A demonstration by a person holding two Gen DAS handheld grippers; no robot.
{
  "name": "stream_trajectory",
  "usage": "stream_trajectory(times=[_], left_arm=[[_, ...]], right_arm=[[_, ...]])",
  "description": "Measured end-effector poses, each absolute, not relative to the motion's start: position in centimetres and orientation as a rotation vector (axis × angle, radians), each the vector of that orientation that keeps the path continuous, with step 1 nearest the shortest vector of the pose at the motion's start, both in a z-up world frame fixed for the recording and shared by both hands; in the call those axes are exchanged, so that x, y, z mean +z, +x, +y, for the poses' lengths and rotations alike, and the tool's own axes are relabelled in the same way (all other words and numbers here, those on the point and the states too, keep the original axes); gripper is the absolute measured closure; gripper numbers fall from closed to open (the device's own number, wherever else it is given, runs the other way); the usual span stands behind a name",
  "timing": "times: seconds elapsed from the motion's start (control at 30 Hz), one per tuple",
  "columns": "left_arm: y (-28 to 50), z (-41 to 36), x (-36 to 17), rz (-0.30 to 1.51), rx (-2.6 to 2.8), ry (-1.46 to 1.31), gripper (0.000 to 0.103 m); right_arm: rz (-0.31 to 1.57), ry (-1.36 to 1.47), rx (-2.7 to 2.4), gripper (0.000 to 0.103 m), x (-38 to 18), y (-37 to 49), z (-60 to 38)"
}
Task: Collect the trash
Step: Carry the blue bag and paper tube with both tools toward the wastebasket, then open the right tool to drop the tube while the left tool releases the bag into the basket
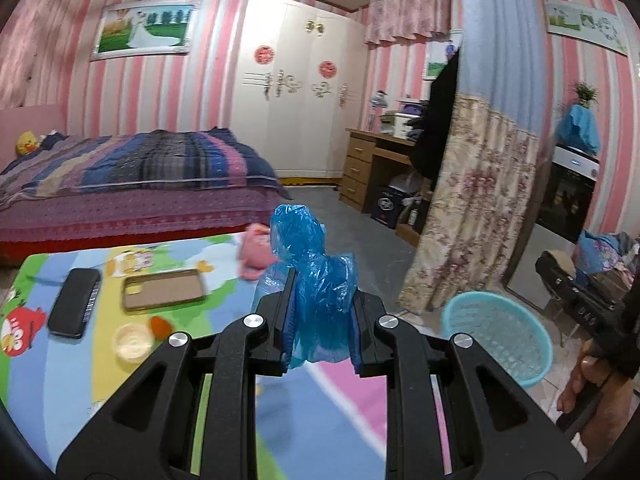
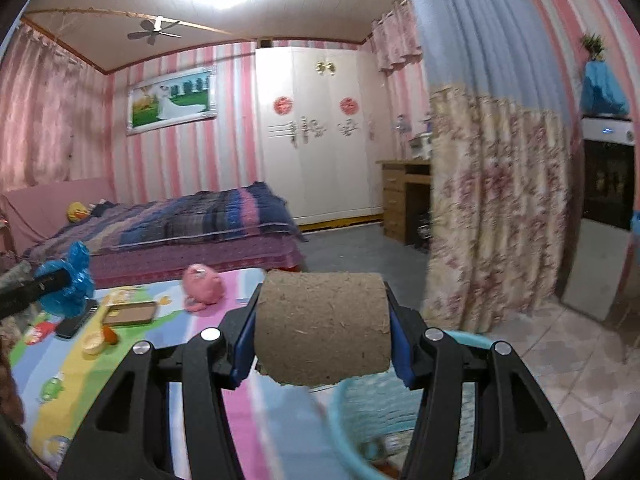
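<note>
Both claws grip trash: left claw (image 1: 322, 308) blue plastic (image 1: 316, 264), right claw (image 2: 322, 332) cardboard roll (image 2: 322, 328).

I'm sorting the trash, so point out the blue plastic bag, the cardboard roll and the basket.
blue plastic bag (image 1: 320, 300): left wrist view, crumpled middle.
cardboard roll (image 2: 322, 326): right wrist view, curved side.
basket (image 1: 500, 334): left wrist view, inner mesh wall.
</note>
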State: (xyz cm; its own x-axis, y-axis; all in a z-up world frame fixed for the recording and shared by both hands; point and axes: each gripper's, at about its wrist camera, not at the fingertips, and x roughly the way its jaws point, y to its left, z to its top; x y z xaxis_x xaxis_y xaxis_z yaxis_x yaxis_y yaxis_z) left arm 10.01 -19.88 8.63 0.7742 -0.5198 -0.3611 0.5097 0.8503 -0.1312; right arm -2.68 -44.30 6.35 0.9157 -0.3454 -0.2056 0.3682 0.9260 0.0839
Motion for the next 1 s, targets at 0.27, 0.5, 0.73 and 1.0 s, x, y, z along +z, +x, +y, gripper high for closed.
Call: stream_trajectory(times=[0.27, 0.5, 0.73, 1.0], left_arm=[[8.6, -29.9, 9.0, 0.419, -0.715, 0.044, 0.083], [7.6, -36.4, 8.2, 0.434, -0.807, 0.081, 0.083], [7.7, -39.9, 6.3, 0.481, -0.840, 0.118, 0.083], [7.6, -43.2, 3.7, 0.565, -0.915, 0.136, 0.083]], right_arm=[[0.221, 0.196, -0.457, 0.049, 5.4, -5.4, -51.0], [0.276, 0.212, -0.451, 0.049, 3.5, -5.3, -53.8], [0.274, 0.305, -0.485, 0.031, 2.3, -5.7, -56.4], [0.191, 0.343, -0.606, 0.031, 2.2, -8.0, -58.1]])
